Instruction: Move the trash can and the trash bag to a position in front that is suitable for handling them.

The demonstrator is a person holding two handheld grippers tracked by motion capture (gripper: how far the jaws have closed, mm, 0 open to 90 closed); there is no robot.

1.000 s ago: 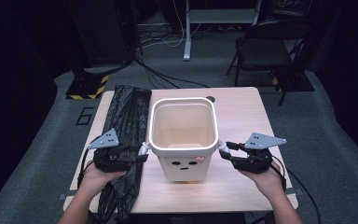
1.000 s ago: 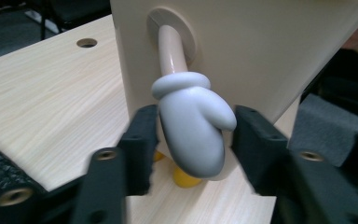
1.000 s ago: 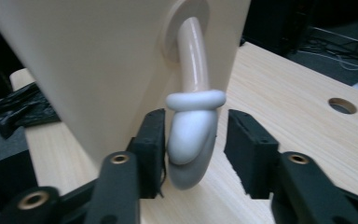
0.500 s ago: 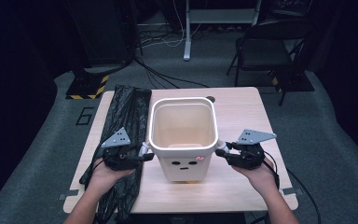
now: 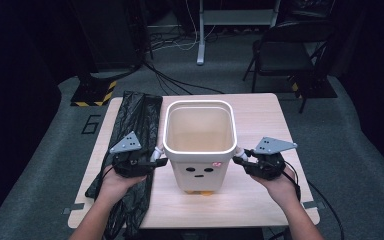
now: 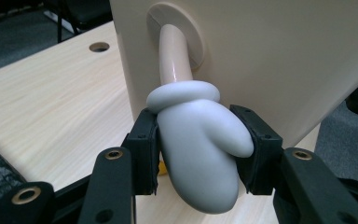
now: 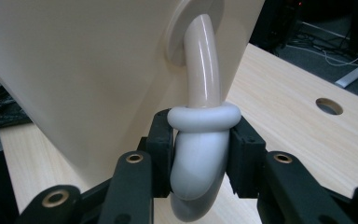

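Observation:
A cream bin [image 5: 200, 172] with a drawn face stands in the middle of the table. An arm-shaped handle with a white mitten hand sticks out of each side. My left gripper [image 5: 157, 160] has just been closing and is shut on the left mitten [image 6: 198, 158], whose sides its pads [image 6: 144, 149] press. At the bin's right side, my right gripper [image 5: 241, 158] has also just been closing and grips the right mitten [image 7: 198, 172] below its cuff ring. Both grippers point inward at the bin.
A crumpled black plastic bag [image 5: 135, 120] lies along the left part of the wooden table [image 5: 270, 115], under my left hand. Round cable holes [image 6: 99, 46] [image 7: 328, 106] sit in the tabletop. A chair [image 5: 285, 50] and floor cables are beyond the table.
Both grippers have shifted a little inward toward the bin and their jaws have closed onto the mitten hands. The bin has stayed in place.

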